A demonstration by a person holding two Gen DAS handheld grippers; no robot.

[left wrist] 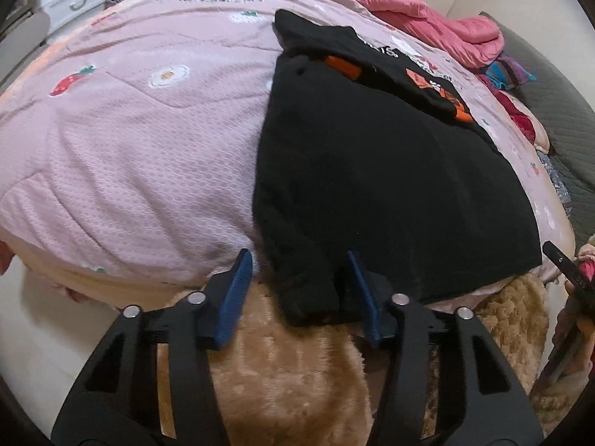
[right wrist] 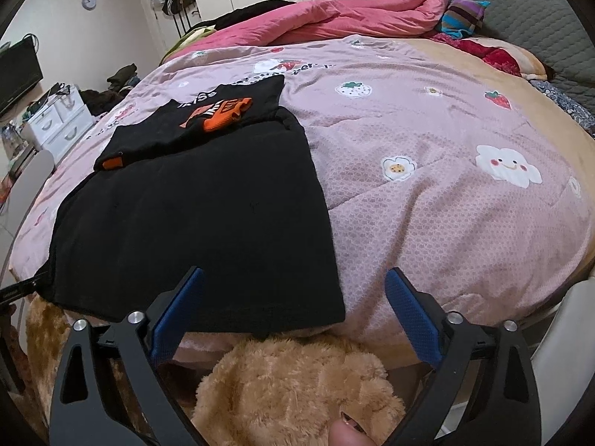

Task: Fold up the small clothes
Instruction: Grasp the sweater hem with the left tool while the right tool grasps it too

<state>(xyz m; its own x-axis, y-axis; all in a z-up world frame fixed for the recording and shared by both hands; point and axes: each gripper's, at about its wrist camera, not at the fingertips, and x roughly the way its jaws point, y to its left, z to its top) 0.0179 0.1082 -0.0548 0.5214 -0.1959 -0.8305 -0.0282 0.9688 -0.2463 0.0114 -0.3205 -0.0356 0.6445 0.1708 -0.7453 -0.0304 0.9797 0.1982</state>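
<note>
Soft, even indoor light falls on the pink quilt (left wrist: 148, 156), with no glare and only faint shadows in its creases. The black garment (right wrist: 193, 215) swallows detail. Fisheye bending curves the bed's outline; dark vignettes fill the corners. Focus is mildly soft throughout.

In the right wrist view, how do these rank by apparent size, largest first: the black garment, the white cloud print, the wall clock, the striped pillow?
1. black garment
2. white cloud print
3. striped pillow, farther away, so its true size is unsure
4. wall clock
</note>
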